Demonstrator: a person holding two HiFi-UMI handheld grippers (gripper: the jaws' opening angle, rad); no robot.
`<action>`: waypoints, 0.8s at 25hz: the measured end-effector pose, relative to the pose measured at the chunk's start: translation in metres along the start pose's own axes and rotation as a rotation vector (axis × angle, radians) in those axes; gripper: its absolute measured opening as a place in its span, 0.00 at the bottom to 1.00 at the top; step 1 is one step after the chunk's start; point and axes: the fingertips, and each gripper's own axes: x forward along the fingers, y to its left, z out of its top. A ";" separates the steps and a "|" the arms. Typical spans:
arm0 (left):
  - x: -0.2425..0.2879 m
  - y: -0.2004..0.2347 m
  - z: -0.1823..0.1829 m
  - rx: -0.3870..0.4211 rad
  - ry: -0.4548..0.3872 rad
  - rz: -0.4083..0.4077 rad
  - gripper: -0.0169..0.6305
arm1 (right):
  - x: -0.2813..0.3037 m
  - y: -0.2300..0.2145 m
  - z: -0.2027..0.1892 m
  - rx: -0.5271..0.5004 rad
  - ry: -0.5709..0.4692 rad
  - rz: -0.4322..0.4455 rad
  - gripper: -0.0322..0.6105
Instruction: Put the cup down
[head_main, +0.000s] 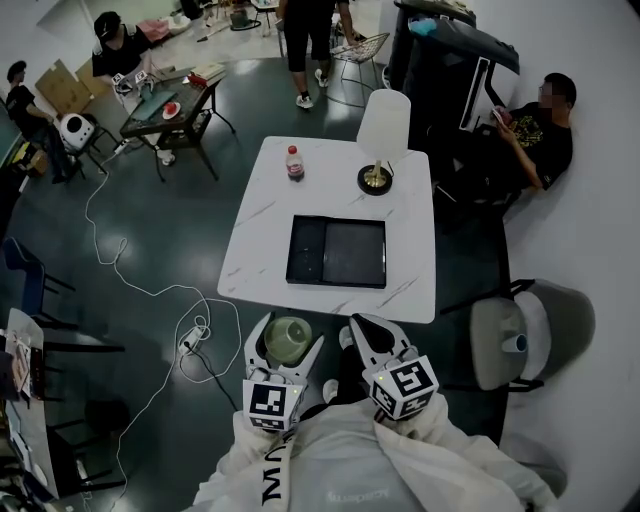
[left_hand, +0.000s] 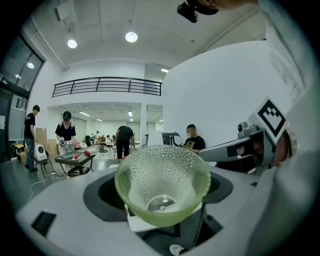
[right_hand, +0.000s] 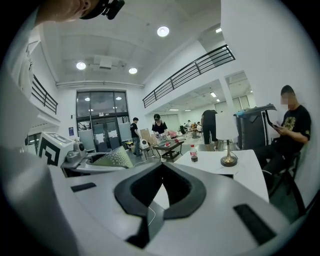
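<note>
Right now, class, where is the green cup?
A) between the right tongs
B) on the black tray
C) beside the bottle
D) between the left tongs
D: the left gripper view shows the green cup clamped between the left tongs, while the right tongs are shut on nothing.

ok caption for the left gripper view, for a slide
Left gripper shut on a green dimpled glass cup, its mouth facing the camera, not yet put down.
</note>
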 end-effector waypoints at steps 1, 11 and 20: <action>0.003 0.003 0.001 0.005 -0.001 0.003 0.66 | 0.002 -0.003 0.002 -0.001 -0.002 -0.002 0.06; 0.043 0.013 0.010 0.012 -0.001 -0.002 0.66 | 0.030 -0.037 0.008 0.012 0.001 -0.009 0.06; 0.082 0.030 0.010 -0.004 0.014 0.007 0.66 | 0.058 -0.066 0.010 0.026 0.024 -0.012 0.06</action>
